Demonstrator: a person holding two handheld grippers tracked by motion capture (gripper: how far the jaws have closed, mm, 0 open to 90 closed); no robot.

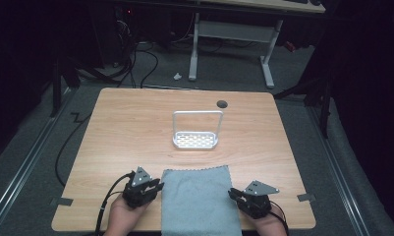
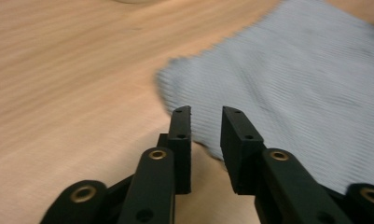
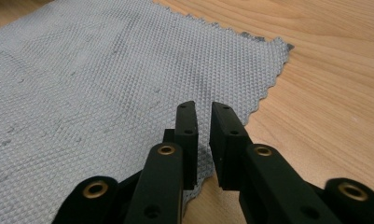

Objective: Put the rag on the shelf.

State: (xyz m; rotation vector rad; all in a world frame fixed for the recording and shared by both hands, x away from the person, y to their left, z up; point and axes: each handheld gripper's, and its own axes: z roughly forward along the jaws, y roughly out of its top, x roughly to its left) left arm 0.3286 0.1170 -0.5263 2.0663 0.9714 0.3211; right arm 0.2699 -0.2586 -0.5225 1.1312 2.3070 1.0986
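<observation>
Grey waffle-weave cloth [image 1: 199, 199], pinked edges, wooden table [image 1: 121, 132]

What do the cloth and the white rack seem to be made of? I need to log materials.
Cloth: grey woven fabric, probably microfibre, matte, with a waffle texture and zigzag-cut edges. Rack: white, smooth, with a perforated base and thin hoop handle; coated metal or plastic, the high view leaves that open.

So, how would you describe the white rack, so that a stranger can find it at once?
Look at the wooden table, a little beyond its middle. There stands the white rack, a perforated tray with a tall wire frame, beyond the grey cloth. It is the one upright, white thing there.
</observation>
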